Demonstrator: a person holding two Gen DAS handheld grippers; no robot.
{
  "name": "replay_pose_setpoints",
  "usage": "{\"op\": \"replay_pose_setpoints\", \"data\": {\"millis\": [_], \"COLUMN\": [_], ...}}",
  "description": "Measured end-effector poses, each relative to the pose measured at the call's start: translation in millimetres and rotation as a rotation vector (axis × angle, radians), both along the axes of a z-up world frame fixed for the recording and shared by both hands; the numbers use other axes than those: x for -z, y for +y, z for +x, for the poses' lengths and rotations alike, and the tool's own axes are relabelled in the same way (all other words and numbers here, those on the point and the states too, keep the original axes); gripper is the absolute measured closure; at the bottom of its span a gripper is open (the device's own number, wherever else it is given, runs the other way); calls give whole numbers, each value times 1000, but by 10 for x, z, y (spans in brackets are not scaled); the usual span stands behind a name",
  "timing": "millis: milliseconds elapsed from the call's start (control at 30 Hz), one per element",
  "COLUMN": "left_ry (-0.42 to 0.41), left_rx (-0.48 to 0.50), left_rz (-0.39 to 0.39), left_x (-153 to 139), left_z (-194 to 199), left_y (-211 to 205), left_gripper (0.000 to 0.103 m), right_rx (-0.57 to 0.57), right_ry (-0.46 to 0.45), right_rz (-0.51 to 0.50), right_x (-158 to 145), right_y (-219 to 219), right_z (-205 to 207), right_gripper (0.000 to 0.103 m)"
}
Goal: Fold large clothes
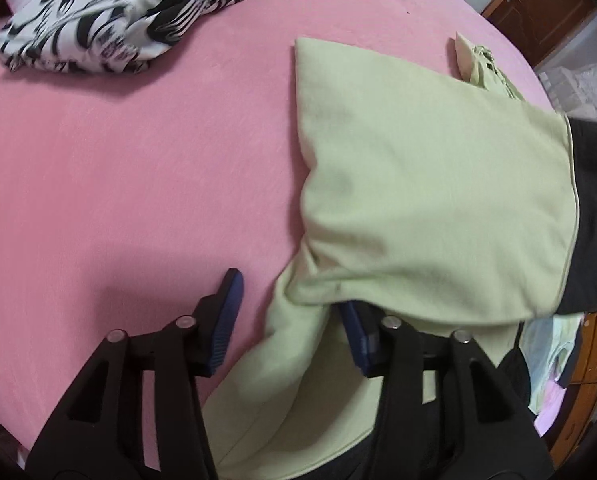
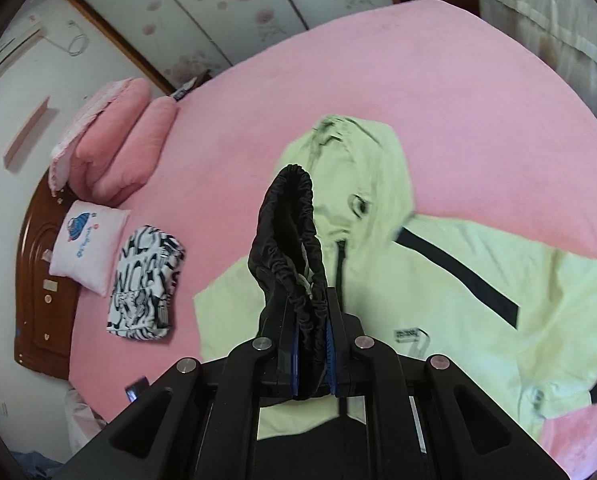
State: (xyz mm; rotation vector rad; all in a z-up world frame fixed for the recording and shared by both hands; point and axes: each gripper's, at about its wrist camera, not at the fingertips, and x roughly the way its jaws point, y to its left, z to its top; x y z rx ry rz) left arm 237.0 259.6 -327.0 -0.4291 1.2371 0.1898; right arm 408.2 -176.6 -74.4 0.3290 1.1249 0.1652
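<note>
A pale green hooded jacket (image 2: pixel 478 296) with black trim lies spread on the pink bed (image 2: pixel 438 80), hood toward the far side. My right gripper (image 2: pixel 313 344) is shut on the jacket's black elastic cuff (image 2: pixel 290 240), which stands up between the fingers above the jacket. In the left wrist view the jacket (image 1: pixel 426 184) lies folded to the right. My left gripper (image 1: pixel 294 308) is open over the jacket's lower edge; its left finger (image 1: pixel 228 312) is over bare sheet, its right finger partly hidden under green cloth.
A folded black-and-white patterned garment (image 2: pixel 144 284) lies on the bed's left side, and in the left wrist view (image 1: pixel 114 12) at the far left. Pink pillows (image 2: pixel 114 148) and a white cushion (image 2: pixel 84 244) sit by the wooden headboard (image 2: pixel 34 292). Wooden furniture (image 1: pixel 538 8) stands beyond the bed.
</note>
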Motion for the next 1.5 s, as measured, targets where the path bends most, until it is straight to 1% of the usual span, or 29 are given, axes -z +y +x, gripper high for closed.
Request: {"op": "replay_pose_setpoints", "data": {"millis": [67, 100, 167, 233, 267, 300, 333, 367, 400, 433, 500, 533, 600, 667, 700, 733, 833, 967, 1033, 1067, 1100, 1133, 1267, 1300, 1333, 1367, 1400, 1467, 1500], "left_ry": [14, 18, 18, 22, 26, 29, 28, 22, 25, 28, 32, 38, 45, 50, 53, 56, 62, 57, 59, 76, 93, 104, 106, 91, 70, 49, 37, -9, -24], "left_rx": [6, 6, 3, -5, -11, -9, -4, 10, 20, 28, 44, 48, 49, 58, 64, 69, 92, 120, 129, 136, 141, 143, 143, 137, 137, 144, 153, 214, 244], "left_rz": [19, 24, 28, 21, 10, 2, -3, -19, -19, -13, -4, -3, -1, 7, 11, 14, 29, 42, 53, 67, 80, 92, 148, 137, 97, 40, 5, -75, -93], "left_x": [2, 1, -20, -70, -60, -87, -91, -93, -88, -71, -37, -28, 11, -1, 0, 30, 49, 36, -10, -43, -82, -128, -456, -570, -672, -769, -825, -992, -1043], "left_z": [-38, -61, -147, -179, -264, -217, -242, -310, -129, -31, 41, 13, 144, 94, 77, 187, 177, 253, 261, 250, 229, 212, 119, 84, 54, 49, 12, 4, 29], "left_y": [20, 30, 58, 3, 74, 26, 32, 69, -70, -133, -173, -155, -224, -198, -192, -253, -257, -309, -329, -344, -360, -382, -486, -502, -518, -553, -569, -714, -815], "left_gripper": [68, 71, 71, 71, 71, 71, 74, 79, 80, 80, 80, 81, 81, 81, 81, 81, 80, 81, 80, 80, 80, 80, 80, 80, 80, 80, 80, 81, 89], "right_rx": [28, 41, 79, 100, 104, 98, 86, 74, 69, 72, 84, 90, 108, 128, 133, 142, 167, 231, 247, 257, 263, 272, 284, 284, 274, 244, 212, 118, 84], "right_ry": [26, 44, 88, 111, 123, 129, 136, 144, 155, 163, 173, 172, 179, 192, 194, 191, 181, 181, 178, 178, 178, 166, 102, 89, 78, 69, 65, 64, 65], "right_rz": [-45, -48, -45, -68, -128, -174, -235, -276, -296, -307, -321, -332, -344, -349, -355, -360, -353, -270, -260, -280, -298, -329, -412, -416, -407, -380, -352, -273, -240], "right_x": [155, 243, 432, 622, 736, 844, 950, 1086, 1172, 1245, 1390, 1473, 1614, 1740, 1791, 1834, 1916, 1930, 1878, 1826, 1772, 1693, 1374, 1298, 1241, 1190, 1166, 1133, 1120], "right_y": [-127, -176, -288, -371, -393, -426, -423, -422, -415, -419, -434, -442, -441, -437, -442, -449, -464, -574, -610, -634, -645, -648, -649, -629, -594, -521, -449, -261, -194], "right_z": [-87, -125, -204, -292, -331, -380, -400, -424, -430, -432, -422, -406, -364, -278, -243, -193, -147, -150, -177, -209, -228, -277, -469, -520, -570, -612, -603, -692, -763], "right_gripper": [93, 93, 93, 93, 93, 93, 93, 93, 93, 93, 93, 93, 93, 93, 93, 93, 93, 91, 87, 79, 68, 62, 59, 59, 59, 59, 59, 60, 65]}}
